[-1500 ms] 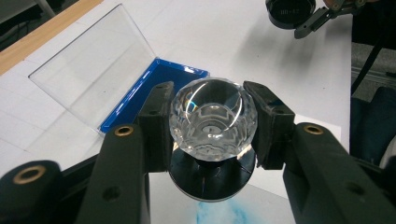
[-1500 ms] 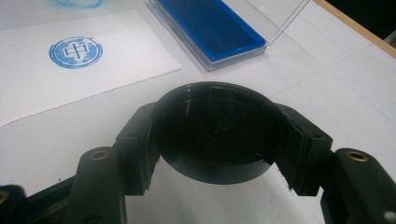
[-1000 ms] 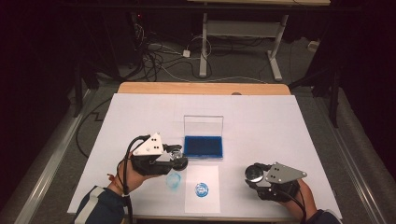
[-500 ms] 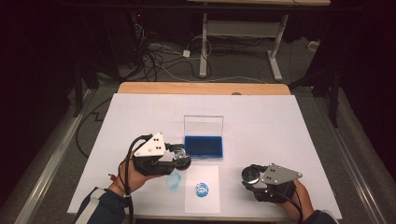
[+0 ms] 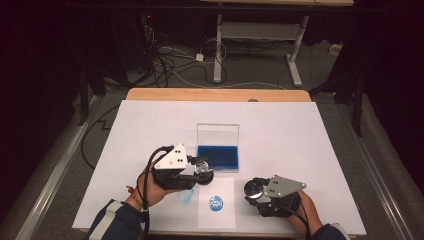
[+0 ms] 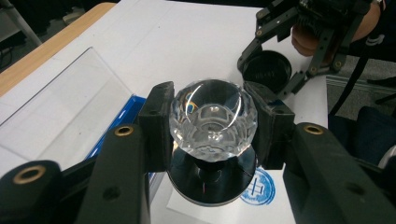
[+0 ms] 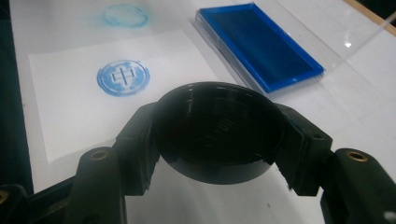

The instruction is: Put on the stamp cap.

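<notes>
The far half of the table (image 5: pixel 150 125) is bare, so a hand can move there freely. In the middle stands the ink pad (image 5: pixel 218 156) with its clear lid (image 5: pixel 217 134) sticking up at the back; that lid blocks the way straight across. The left tongs (image 5: pixel 200 170), holding the stamp (image 6: pixel 212 119), sit just beside the pad's near left corner, with little room between. The paper (image 5: pixel 216 202) lies flat between the two tongs. The right tongs (image 5: pixel 252 190), holding the cap (image 7: pixel 219 128), have open table on their right side.
</notes>
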Action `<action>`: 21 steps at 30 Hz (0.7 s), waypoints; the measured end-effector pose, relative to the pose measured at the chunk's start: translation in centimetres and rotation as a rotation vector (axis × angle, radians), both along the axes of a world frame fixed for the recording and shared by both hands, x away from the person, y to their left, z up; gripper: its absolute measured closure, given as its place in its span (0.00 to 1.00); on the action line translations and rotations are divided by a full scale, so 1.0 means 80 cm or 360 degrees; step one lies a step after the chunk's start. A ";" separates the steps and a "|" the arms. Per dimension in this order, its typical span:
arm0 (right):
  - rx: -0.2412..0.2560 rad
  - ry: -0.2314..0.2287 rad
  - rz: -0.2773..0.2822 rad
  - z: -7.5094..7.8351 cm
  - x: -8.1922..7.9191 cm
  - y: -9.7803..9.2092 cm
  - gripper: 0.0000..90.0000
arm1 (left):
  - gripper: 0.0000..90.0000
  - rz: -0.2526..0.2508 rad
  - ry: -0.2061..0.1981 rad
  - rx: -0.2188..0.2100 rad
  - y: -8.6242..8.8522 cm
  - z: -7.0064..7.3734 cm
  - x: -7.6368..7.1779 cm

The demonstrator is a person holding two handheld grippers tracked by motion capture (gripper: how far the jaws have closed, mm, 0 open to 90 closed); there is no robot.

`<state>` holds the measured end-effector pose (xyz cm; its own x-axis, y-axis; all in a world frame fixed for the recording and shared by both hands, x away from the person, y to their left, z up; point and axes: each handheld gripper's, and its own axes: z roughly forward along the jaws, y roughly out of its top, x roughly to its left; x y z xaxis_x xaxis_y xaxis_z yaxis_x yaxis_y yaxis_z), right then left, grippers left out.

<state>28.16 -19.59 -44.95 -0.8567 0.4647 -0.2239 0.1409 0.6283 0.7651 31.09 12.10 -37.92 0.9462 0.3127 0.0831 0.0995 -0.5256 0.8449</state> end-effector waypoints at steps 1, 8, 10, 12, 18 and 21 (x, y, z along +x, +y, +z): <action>0.0004 0.0001 0.0009 0.000 0.001 0.004 0.42 | 0.60 -0.0008 0.0001 -0.0001 -0.002 0.000 0.000; 0.0019 0.0021 0.0075 -0.001 0.007 0.034 0.42 | 0.60 -0.0062 0.0011 0.0004 -0.019 -0.001 -0.002; 0.0016 0.0025 0.0089 -0.002 0.008 0.041 0.42 | 0.60 -0.0065 0.0008 -0.0005 -0.023 -0.002 -0.002; 0.0024 0.0040 0.0108 -0.003 0.010 0.048 0.42 | 0.60 -0.0079 -0.0004 -0.0002 -0.028 -0.004 -0.005; 0.0055 0.0056 0.0123 -0.005 0.012 0.063 0.42 | 0.60 -0.0103 0.0015 -0.0001 -0.040 -0.012 -0.006; 0.0088 0.0076 0.0128 -0.006 0.013 0.069 0.42 | 0.60 -0.0112 0.0019 0.0012 -0.044 -0.015 -0.006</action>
<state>29.21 -14.11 -45.45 -0.9009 0.4043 -0.1575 0.1288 0.5958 0.7927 30.64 8.54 -39.16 0.9668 0.2449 0.0736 0.0723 -0.5378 0.8399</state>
